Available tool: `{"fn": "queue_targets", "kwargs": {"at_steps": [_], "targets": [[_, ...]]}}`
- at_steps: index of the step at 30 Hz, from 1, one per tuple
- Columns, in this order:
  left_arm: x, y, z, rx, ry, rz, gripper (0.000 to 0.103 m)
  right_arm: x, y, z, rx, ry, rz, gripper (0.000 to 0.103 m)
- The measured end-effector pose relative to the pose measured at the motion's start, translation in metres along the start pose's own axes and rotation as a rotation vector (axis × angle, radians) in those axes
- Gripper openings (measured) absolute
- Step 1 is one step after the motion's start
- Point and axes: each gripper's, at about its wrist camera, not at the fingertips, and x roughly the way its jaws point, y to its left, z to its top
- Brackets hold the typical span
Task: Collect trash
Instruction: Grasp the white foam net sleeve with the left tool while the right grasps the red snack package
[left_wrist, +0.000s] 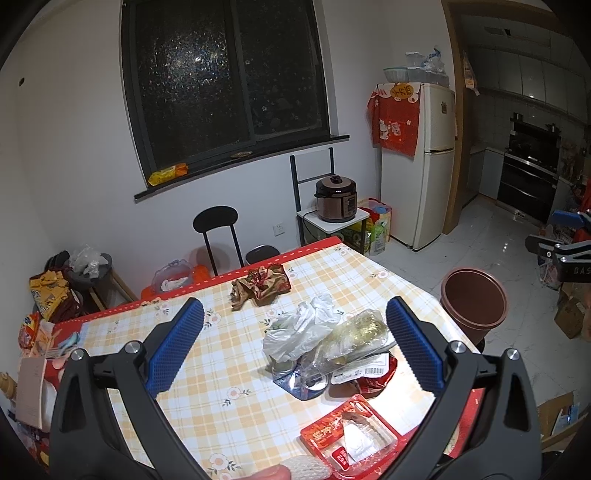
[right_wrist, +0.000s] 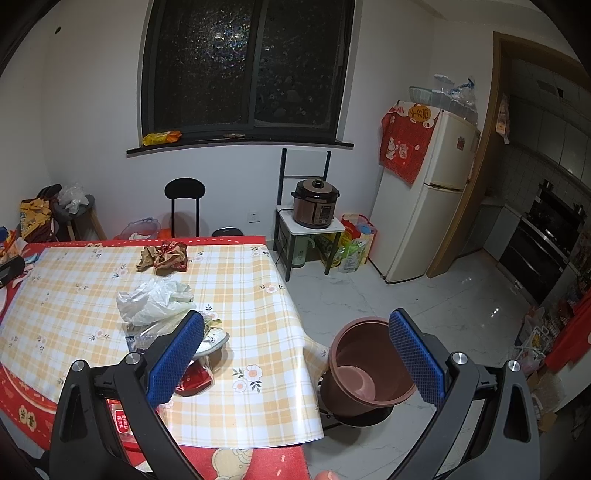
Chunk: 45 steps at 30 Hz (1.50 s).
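Crumpled wrappers (left_wrist: 260, 286) and bags (left_wrist: 301, 326) lie on the table; brown bin (left_wrist: 474, 301) stands empty.

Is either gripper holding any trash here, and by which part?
Nothing is held. The left gripper and right gripper both have open, empty jaws above the yellow checked table.

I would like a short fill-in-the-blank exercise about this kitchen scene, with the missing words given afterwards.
1. The brown bin beside the table is ____ inside.
2. The fingers of the left gripper are ____ and hold nothing.
3. The crumpled white plastic bag lies on the ____ tablecloth.
4. The pressure cooker stands on a small white ____ beside the fridge.

Missing words: empty; open; checked; stand
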Motion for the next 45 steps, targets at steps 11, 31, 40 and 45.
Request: {"fn": "queue_targets", "kwargs": {"at_steps": [11, 31, 40, 45], "targets": [[0.01, 0.037, -0.043, -0.181, 0.045, -0.033, 0.097, 0.049, 0.031, -0.046, 0.093, 0.021, 0.232, 0.099], [0.034, 0.089, -0.232, -0.553, 0.347, 0.153, 0.097, 0.121, 0.163, -0.144, -0.141, 0.297, 0.5, 0.098], [0.06, 0.093, -0.279, -0.689, 0.45, 0.032, 0.08, 0.15, 0.159, -0.159, -0.052, 0.427, 0.523, 0.097], [0.079, 0.093, -0.296, -0.738, 0.512, -0.026, 0.073, 0.153, 0.167, -0.16, -0.056, 0.442, 0.525, 0.091]]}}
